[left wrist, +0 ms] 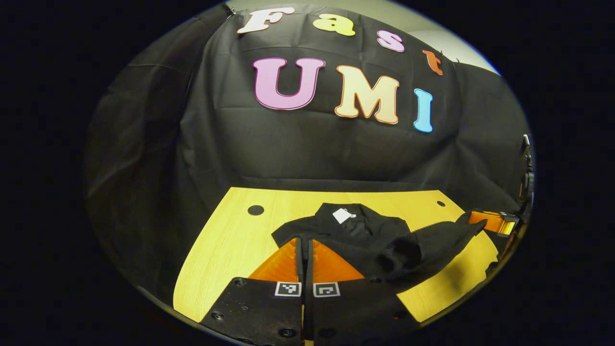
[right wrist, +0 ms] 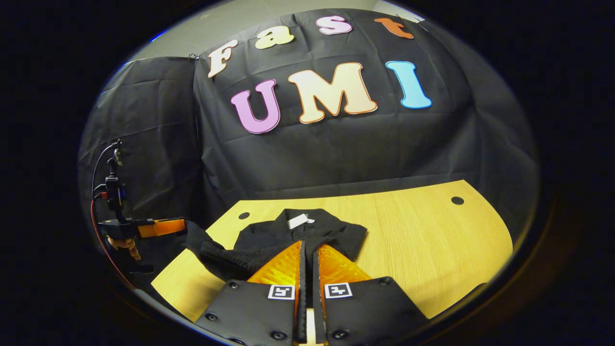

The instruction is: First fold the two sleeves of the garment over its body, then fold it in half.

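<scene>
A black garment (left wrist: 355,230) with a white neck tag (left wrist: 343,215) lies collar-away on the yellow wooden table (left wrist: 230,250). In the left gripper view my left gripper (left wrist: 304,240) has its fingers together at the garment's near edge. Farther right, the right gripper (left wrist: 473,217) holds up the right sleeve (left wrist: 432,245), stretched above the table. In the right gripper view my right gripper (right wrist: 307,244) is shut over the garment (right wrist: 307,230). The left gripper (right wrist: 185,226) at the far left pinches the left sleeve (right wrist: 216,254), pulled out past the table's edge. Cloth inside each gripper's own fingers is hidden.
Bare table (right wrist: 423,240) stretches right of the garment, with a round hole (right wrist: 457,200) near its far corner and another hole (left wrist: 255,210) at the far left. A hand (right wrist: 124,245) holds the left gripper, with a cable (right wrist: 98,216) running up from it. Black cloth walls the booth behind.
</scene>
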`<action>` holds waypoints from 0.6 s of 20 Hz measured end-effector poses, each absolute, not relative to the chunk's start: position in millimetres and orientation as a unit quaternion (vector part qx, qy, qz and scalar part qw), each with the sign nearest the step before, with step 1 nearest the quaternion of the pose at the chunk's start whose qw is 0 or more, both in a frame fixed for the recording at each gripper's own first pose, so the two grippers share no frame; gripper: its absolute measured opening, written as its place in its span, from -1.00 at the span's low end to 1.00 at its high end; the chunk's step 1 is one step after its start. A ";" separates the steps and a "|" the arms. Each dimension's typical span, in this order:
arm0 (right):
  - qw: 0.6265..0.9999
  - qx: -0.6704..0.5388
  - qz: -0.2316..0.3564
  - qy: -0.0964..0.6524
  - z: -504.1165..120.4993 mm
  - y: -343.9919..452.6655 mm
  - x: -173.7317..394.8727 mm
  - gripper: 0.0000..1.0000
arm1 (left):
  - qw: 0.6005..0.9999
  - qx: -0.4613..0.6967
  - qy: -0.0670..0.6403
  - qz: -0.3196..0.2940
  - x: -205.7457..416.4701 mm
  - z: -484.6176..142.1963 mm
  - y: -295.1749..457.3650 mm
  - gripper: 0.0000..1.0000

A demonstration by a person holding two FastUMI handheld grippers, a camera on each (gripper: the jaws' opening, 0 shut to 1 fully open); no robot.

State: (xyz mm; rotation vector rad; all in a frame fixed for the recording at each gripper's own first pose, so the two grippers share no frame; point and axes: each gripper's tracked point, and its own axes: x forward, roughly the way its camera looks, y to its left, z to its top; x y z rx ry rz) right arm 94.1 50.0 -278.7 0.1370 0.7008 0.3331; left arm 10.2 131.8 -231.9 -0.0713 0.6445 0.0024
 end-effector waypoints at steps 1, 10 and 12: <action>0.925 0.066 0.160 0.339 -279.1 50.9 102.6 -0.84 | 0.949 -0.033 0.314 -0.003 19.4 -232.3 131.7 -1.00; 0.933 0.050 0.130 0.331 -299.5 55.3 183.6 -0.84 | 0.955 -0.027 0.295 -0.016 93.8 -258.6 144.4 -1.00; 0.934 0.051 0.113 0.336 -306.7 49.0 199.6 -0.84 | 0.953 -0.018 0.301 -0.018 102.4 -269.4 149.3 -1.00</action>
